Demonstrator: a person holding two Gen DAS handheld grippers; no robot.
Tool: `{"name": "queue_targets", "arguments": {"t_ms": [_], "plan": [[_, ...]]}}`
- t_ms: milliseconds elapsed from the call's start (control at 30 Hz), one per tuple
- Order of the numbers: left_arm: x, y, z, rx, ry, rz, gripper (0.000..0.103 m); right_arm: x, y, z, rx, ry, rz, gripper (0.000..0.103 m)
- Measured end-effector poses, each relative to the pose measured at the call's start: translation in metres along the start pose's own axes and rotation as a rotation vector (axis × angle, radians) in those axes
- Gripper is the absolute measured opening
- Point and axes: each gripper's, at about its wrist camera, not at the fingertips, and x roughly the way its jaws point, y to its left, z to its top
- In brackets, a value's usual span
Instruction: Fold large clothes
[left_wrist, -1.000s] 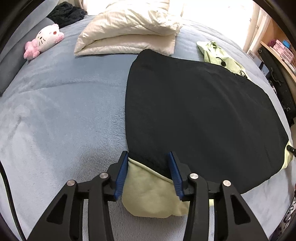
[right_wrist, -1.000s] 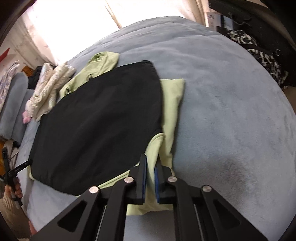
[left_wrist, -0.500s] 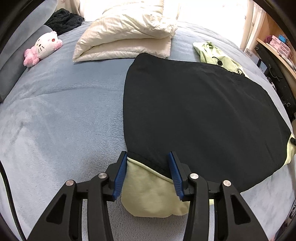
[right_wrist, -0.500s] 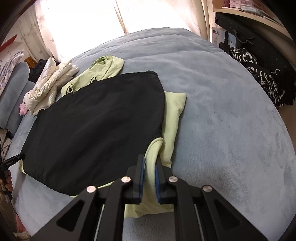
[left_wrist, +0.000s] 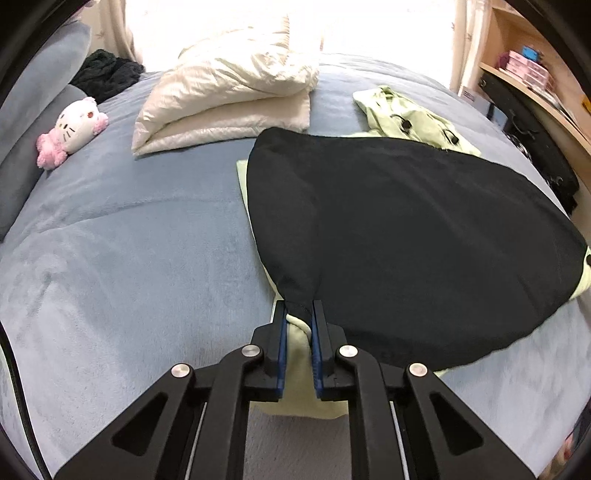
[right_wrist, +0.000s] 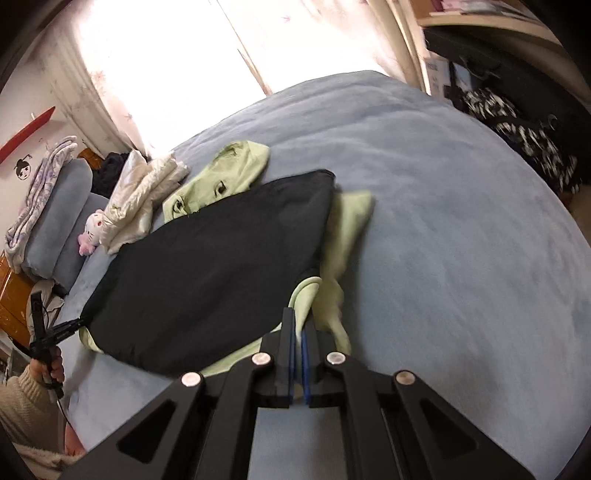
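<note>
Garment (left_wrist: 424, 229) corners pinched by left gripper (left_wrist: 299, 325), closing, and right gripper (right_wrist: 298, 332); next, lift evenly and fold.

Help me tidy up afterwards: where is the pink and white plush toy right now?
The plush toy lies on the blue bed, upper left in the left wrist view, beside the folded cream duvet.

A home bedroom. A wide bed (left_wrist: 110, 236) covered in a soft blue-grey blanket fills most of the view, with bright curtained windows (right_wrist: 155, 70) behind it. On the bed lie a folded cream duvet (left_wrist: 229, 96), a pink and white plush cat (left_wrist: 74, 127) and loose clothes (left_wrist: 406, 118). A wooden shelf (left_wrist: 535, 92) with small boxes stands along one side.
</note>
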Motion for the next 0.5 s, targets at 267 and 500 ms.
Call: {"name": "queue_targets", "arguments": {"t_ms": [267,500], "plan": [[0.012,0.004,-0.009,0.011,0.04,-0.018,0.015,0.035,-0.015,-0.035,0.031,0.128,-0.073,0.003],[0.009,0.019,0.009,-0.023,0.049,0.033,0.034,0.019,-0.009,-0.005,0.074,0.068,-0.197,0.046]]}}
